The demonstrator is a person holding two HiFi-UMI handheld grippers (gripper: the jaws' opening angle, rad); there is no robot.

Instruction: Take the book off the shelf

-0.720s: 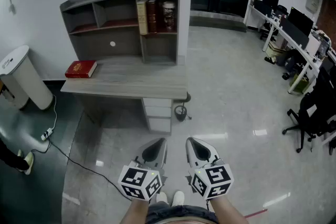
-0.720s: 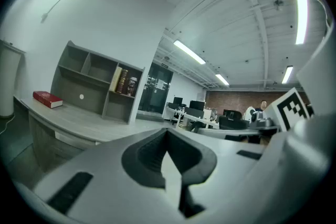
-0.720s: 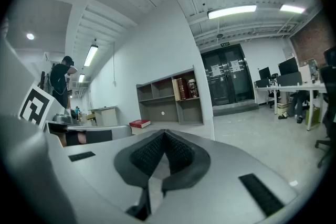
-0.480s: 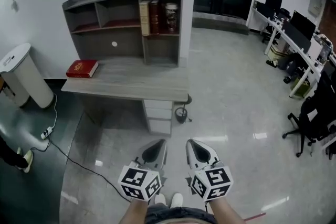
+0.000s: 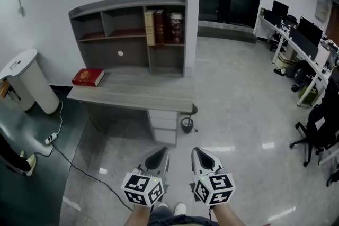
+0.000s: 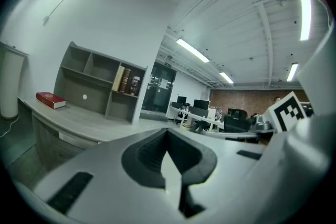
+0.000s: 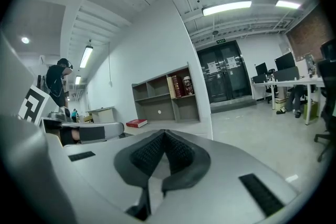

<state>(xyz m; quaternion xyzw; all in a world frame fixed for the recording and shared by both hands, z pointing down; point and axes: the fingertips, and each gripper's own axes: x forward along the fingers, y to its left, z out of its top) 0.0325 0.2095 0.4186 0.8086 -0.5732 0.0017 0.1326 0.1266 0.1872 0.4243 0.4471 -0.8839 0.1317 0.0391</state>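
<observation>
Grey shelf unit [image 5: 122, 34] stands on the tabletop [image 5: 143, 93] in the upper left of the frame. Upright books [image 5: 157, 26] occupy its upper right compartment beside a jar [image 5: 176, 26]. A red book [image 5: 88, 77] lies flat at the tabletop's left end. The left hand-held gripper [image 5: 158, 153] and right hand-held gripper [image 5: 201, 155] sit at bottom centre, jaws together and empty, well apart from the shelf: probably a carry posture for the approach. Compared with the earlier frame, shelf and grippers sit lower in the picture.
</observation>
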